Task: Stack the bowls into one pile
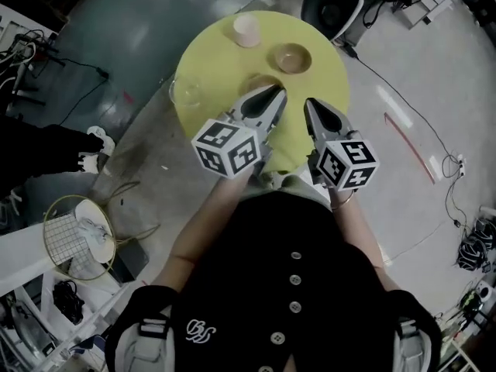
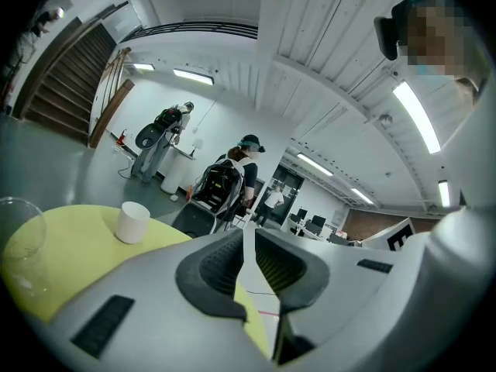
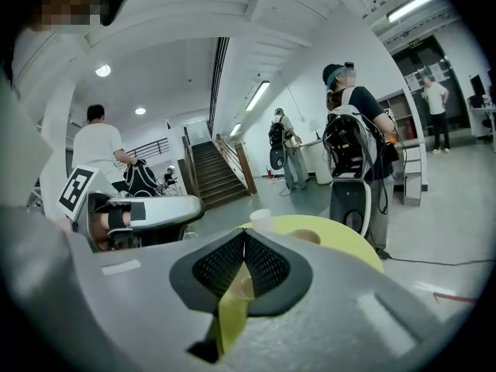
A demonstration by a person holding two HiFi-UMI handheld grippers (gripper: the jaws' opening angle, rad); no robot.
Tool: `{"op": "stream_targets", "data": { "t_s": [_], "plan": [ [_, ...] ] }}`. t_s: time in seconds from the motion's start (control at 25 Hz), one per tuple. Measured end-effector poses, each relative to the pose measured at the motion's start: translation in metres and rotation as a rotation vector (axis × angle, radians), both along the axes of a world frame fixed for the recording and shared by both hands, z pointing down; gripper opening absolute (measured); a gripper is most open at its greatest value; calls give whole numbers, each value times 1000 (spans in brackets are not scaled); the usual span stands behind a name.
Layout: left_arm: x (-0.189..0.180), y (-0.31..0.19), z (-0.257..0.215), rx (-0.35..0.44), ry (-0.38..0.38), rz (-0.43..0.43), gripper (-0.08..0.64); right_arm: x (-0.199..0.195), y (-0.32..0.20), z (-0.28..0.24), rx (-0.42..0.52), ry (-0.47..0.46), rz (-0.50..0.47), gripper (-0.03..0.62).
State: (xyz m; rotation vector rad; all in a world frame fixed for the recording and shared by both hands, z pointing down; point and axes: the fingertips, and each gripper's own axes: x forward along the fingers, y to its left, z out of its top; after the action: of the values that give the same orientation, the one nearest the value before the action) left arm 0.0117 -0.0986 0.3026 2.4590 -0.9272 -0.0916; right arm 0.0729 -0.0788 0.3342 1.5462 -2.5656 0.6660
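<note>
Yellow-green table (image 1: 211,56), bowls not yet stacked: probably the reach.
Right hand-held gripper (image 1: 311,104) closed, empty; left hand-held gripper (image 1: 277,92) barely parted, empty. Next: open onto the tan bowl (image 1: 292,57) rim.

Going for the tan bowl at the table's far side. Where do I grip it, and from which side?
Take the tan bowl by its near rim, one jaw inside, one outside: it sits upright, mouth up, clear of the white cup. Probably come down from the near side with the right gripper, whose shut jaws must open first.
</note>
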Motion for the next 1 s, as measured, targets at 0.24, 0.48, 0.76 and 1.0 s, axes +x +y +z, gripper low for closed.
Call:
{"op": "stream_targets", "data": {
  "t_s": [0.24, 0.48, 0.76, 1.0],
  "plan": [
    [-3, -17, 7, -20, -5, 31, 55, -6, -18, 4, -14, 7, 22, 5],
    [-5, -25, 17, -56, 8, 36, 55, -1, -27, 6, -26, 16, 49, 5],
    [3, -27, 25, -77, 10, 34, 55, 7, -27, 14, -52, 18, 48, 5],
    [5, -42, 25, -80, 2, 12, 55, 15, -41, 21, -75, 2, 33, 5]
  ]
}}
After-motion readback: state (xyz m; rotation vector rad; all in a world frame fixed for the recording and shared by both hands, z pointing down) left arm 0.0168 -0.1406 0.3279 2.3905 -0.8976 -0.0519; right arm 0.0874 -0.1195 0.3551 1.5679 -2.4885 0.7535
